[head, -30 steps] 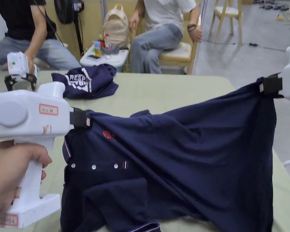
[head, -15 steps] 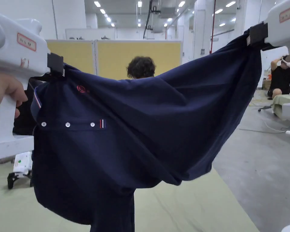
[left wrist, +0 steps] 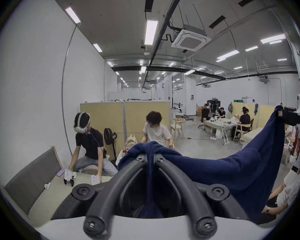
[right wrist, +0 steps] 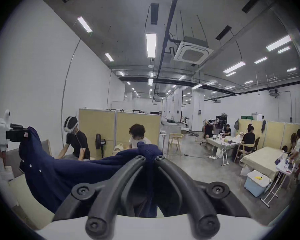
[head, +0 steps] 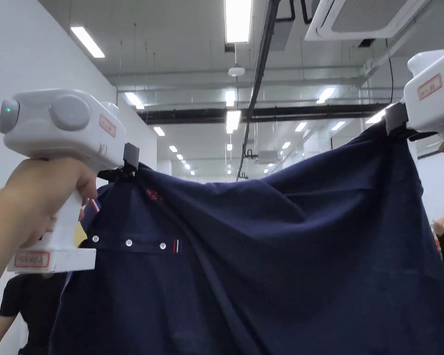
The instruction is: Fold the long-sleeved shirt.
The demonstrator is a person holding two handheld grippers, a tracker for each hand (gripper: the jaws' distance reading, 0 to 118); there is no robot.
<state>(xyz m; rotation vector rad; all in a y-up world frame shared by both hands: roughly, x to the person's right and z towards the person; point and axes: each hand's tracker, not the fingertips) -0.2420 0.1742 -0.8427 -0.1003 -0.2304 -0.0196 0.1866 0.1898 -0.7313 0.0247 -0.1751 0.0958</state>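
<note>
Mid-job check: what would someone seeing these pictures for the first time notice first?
A dark blue shirt stretched wide in the air, sagging in the middle. The left tongs pinch its edge near the buttons, and the right tongs pinch the far edge. Above it runs a ceiling with bright strip lights.

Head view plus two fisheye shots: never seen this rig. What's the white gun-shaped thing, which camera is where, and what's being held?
No robot here: a person holds a white handheld gripper in each hand. The head view comes from a camera on the person's head; the other two cameras ride on the grippers, looking out past their own black jaws. The left gripper and the right gripper each have jaws closed on the top edge of a navy shirt, which hangs spread in the air between them. Its button placket sits near the left gripper.
</note>
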